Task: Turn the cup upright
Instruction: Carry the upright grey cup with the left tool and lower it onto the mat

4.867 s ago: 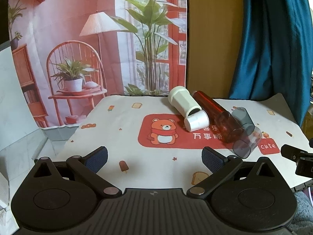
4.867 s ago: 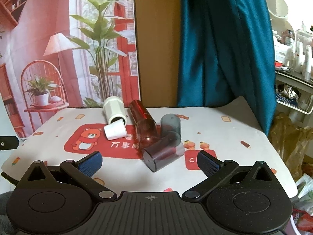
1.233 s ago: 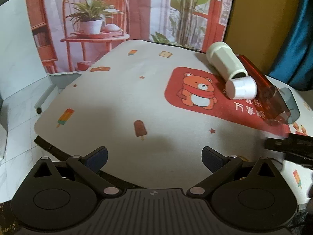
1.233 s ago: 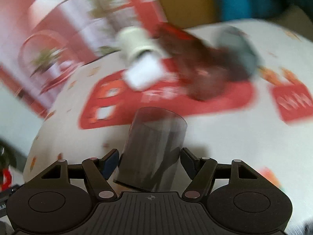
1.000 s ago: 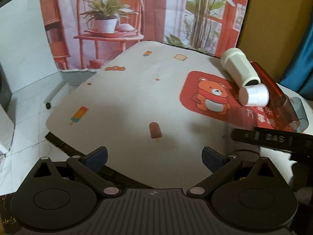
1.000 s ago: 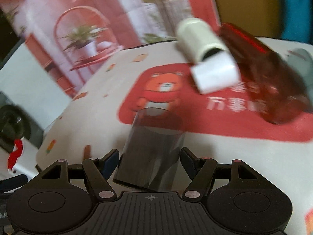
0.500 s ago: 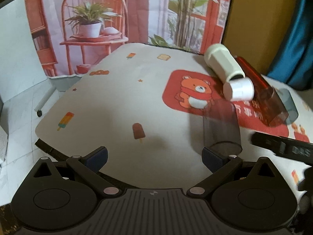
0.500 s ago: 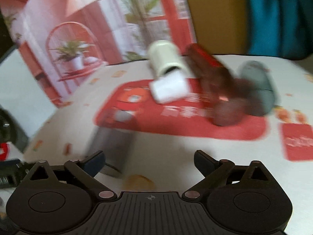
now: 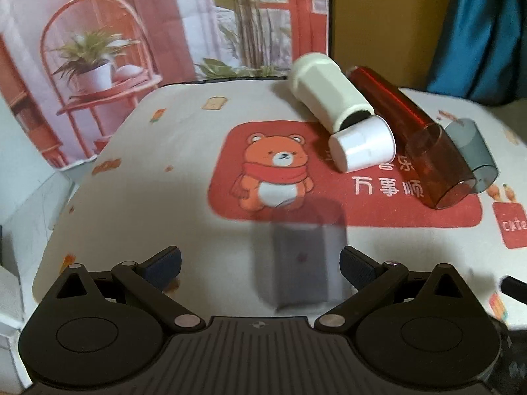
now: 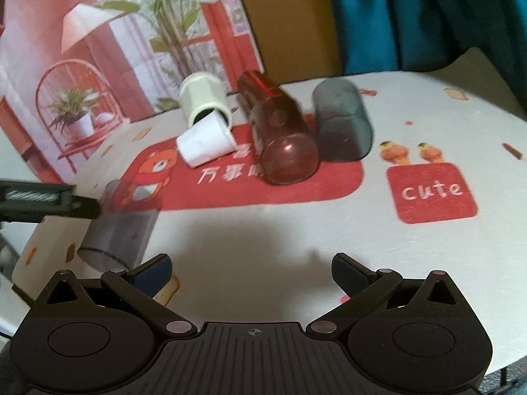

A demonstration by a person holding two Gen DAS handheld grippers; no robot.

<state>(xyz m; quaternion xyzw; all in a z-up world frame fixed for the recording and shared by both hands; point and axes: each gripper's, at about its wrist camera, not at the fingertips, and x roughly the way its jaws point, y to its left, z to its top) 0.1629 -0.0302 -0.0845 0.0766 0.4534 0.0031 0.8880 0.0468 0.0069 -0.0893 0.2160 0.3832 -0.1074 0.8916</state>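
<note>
Left gripper [image 9: 260,265] fingers wide, smoky cup [image 9: 299,260] standing between them, untouched. Right gripper [image 10: 252,271] fingers wide, empty; same cup near-left on desk [image 10: 329,247]. Likely light, thin stiff plastic, slick wall: grip mid-body, gentle squeeze. Cup motion-blurred, rim orientation unclear. Farther back: white cup [image 9: 362,146], cream tumbler [image 9: 329,90], red tumbler [image 9: 425,138], grey tumbler [image 10: 342,121], all lying down.
</note>
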